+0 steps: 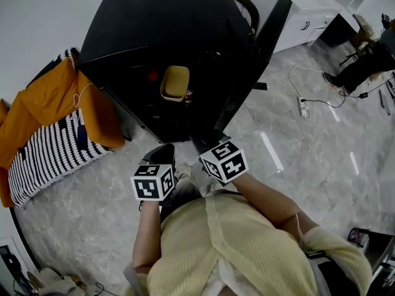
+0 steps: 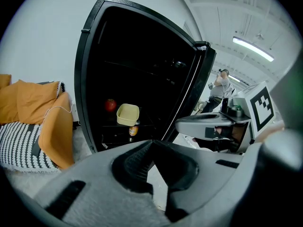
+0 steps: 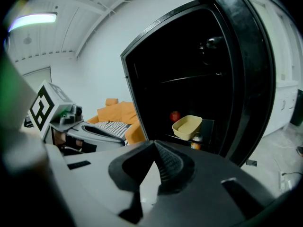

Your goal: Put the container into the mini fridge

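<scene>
**Head view.** Mini fridge (image 1: 154, 23), black, door (image 1: 265, 48) swung wide to the right. Container (image 1: 174, 82), pale yellow, open-topped, sat on a shelf inside, beside a small red item (image 1: 152, 76). Left gripper (image 1: 165, 150) and right gripper (image 1: 203, 145) were held side by side close to the person's body, low in front of the fridge and well apart from the container. Orange cushion (image 1: 55, 97) lay to the left.

**Left gripper view.** Jaws were pressed together with nothing between them. The container (image 2: 128, 114) stood upright on the shelf, above and beyond the jaw tips, with the red item to its left and a small jar (image 2: 133, 130) on the level below.

**Right gripper view.** Jaws likewise met at the tips, empty. The container (image 3: 187, 126) showed up and to the right of them, deep in the cabinet, untouched.

**Step in hand (judgement).** Placement looked done, and closing the door appeared to be what remained. It would go best with a steady push by the closed right jaws near the door's free edge, after checking that the container sat fully behind the shelf front.
</scene>
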A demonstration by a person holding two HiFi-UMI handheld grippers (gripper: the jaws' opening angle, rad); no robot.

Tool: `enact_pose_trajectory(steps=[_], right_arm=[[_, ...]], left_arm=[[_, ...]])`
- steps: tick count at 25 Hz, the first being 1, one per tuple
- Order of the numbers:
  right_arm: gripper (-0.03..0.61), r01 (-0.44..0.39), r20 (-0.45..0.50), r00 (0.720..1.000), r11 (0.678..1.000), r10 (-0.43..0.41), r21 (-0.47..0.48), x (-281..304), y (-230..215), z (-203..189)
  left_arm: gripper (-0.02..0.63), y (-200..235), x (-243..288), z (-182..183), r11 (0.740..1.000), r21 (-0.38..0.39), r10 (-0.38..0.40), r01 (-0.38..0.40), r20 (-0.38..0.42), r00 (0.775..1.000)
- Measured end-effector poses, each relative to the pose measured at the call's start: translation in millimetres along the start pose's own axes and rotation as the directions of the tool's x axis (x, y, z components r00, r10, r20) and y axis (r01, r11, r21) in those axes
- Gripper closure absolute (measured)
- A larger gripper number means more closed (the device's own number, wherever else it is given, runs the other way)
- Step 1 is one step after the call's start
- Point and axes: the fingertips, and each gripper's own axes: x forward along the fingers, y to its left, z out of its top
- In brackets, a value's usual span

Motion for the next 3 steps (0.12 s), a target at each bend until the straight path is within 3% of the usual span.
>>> enact_pose_trajectory(steps=[3], right_arm=[[0.551,0.005,0.000,1.000,1.000,-0.005,-0.002,2.3,0.6,2.0]], left_arm=[[0.591,0.2,0.0,1.0,1.000,0.005,-0.006,0.006,-0.002,1.000]])
